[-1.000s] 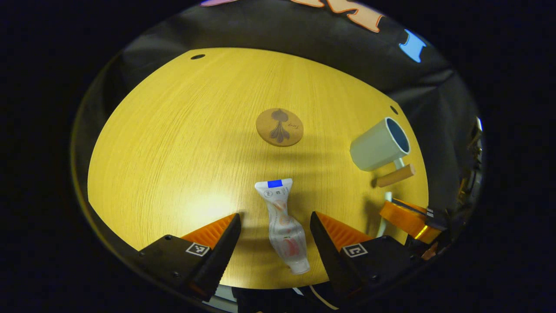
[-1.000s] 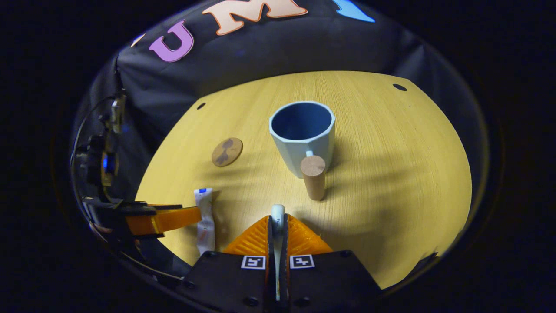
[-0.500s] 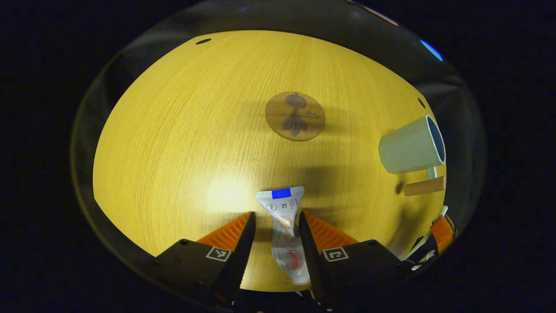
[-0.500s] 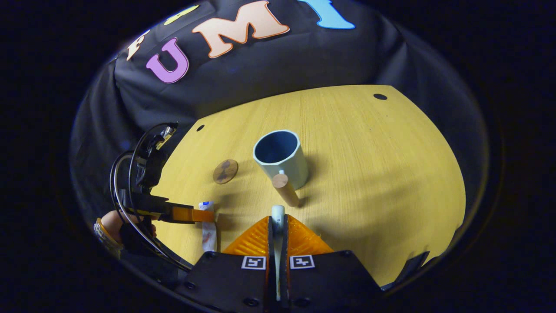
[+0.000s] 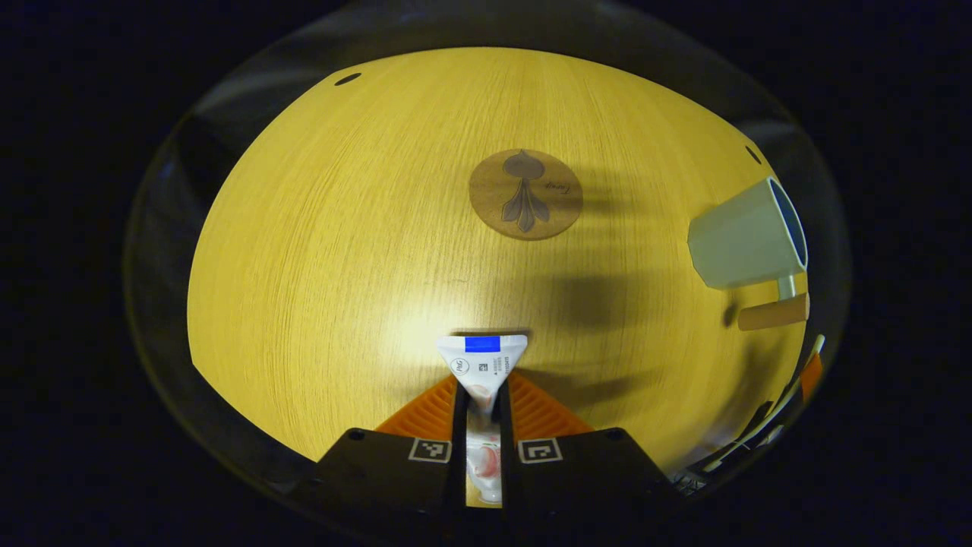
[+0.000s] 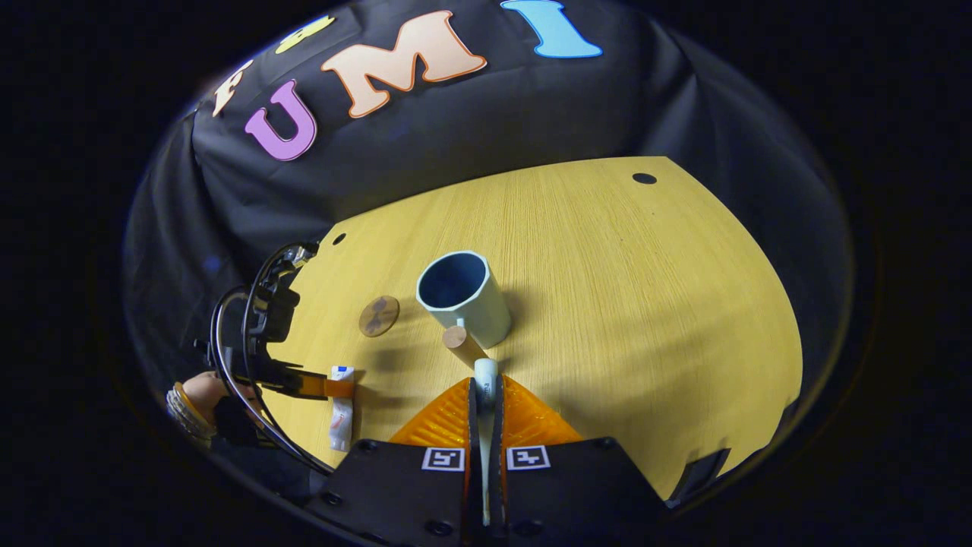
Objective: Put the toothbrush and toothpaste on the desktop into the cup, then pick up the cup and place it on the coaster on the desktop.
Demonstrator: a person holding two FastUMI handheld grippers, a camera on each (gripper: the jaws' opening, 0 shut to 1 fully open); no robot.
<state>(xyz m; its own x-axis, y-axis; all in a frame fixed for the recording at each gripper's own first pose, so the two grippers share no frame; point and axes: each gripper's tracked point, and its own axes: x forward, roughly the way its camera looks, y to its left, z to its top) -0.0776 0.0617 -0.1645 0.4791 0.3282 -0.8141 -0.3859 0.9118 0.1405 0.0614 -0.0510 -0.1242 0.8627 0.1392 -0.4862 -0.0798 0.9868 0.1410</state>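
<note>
My bench [image 6: 645, 304] carries the upright cup [image 6: 459, 296], its handle toward my right gripper [image 6: 486, 395]; the coaster [image 5: 525, 194] lies bare, well apart from the cup. My left gripper [image 5: 481, 395] has its fingers pinching the toothpaste [image 5: 481, 368] low over the bench. My right gripper's fingers clamp the toothbrush [image 6: 485, 377], raised near the cup's handle.

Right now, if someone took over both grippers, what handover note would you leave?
Left gripper: shut on the toothpaste, which is low over the desktop.
Right gripper: shut on the toothbrush, held near the cup.
Cup stands upright and empty, beside the coaster, not on it.
Done: both items gripped.
Left: drop both into the cup, then set the cup on the coaster.
</note>
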